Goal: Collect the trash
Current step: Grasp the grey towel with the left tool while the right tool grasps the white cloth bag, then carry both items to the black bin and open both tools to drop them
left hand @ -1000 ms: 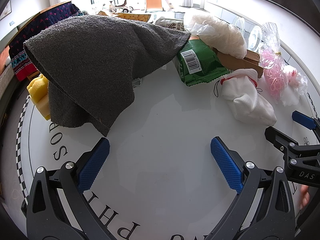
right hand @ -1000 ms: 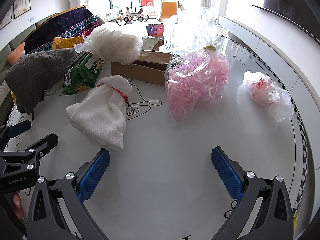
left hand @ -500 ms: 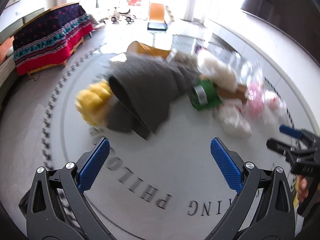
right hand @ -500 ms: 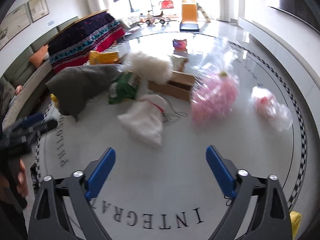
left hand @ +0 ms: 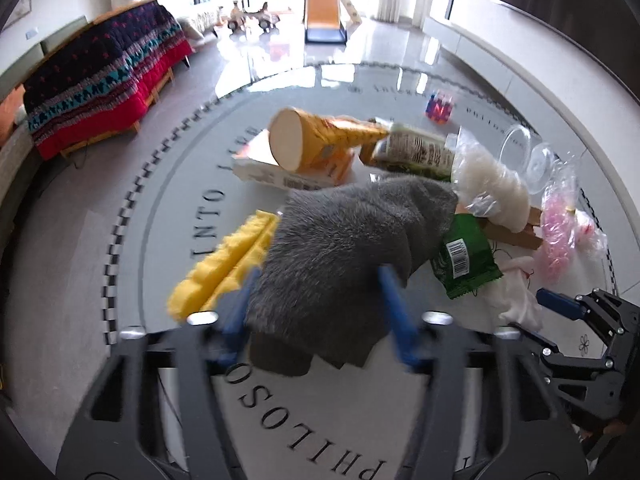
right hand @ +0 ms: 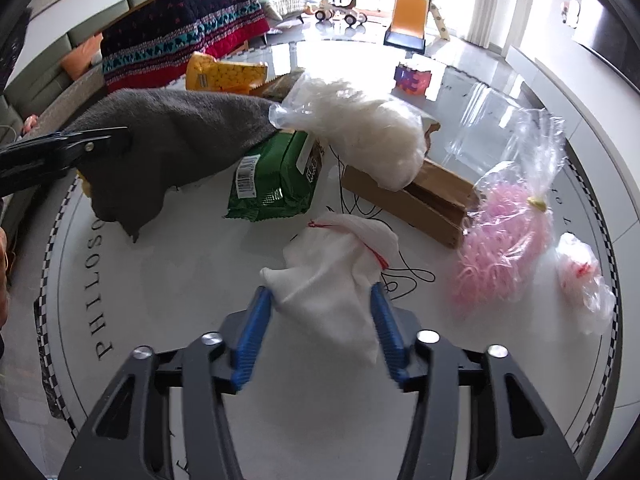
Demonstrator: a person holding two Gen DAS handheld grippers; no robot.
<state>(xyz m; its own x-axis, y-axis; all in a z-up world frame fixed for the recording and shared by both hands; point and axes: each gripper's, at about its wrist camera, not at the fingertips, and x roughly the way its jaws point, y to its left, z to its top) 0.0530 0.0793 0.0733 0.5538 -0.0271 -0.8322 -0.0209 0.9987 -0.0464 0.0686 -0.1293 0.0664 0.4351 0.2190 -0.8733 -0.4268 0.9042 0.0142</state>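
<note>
Left gripper (left hand: 316, 316) fingers just closed onto grey towel (left hand: 352, 240) draped over yellow sponge (left hand: 224, 264), green packet (right hand: 272, 176), cardboard box (right hand: 432, 200), right gripper (right hand: 316, 332) fingers just closed gripping white cloth bag (right hand: 336, 280), pink-filled bag (right hand: 504, 248), all on the floor (right hand: 200, 280).

Bright window backlight, floor glare, fisheye edges, motion blur.

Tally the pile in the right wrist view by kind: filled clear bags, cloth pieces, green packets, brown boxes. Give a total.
Filled clear bags: 3 (white-stuffing bag, pink-strand bag, red-and-white bag)
Cloth pieces: 2 (grey towel, white pouch)
Green packet: 1
Brown box: 1
Total: 7
</note>
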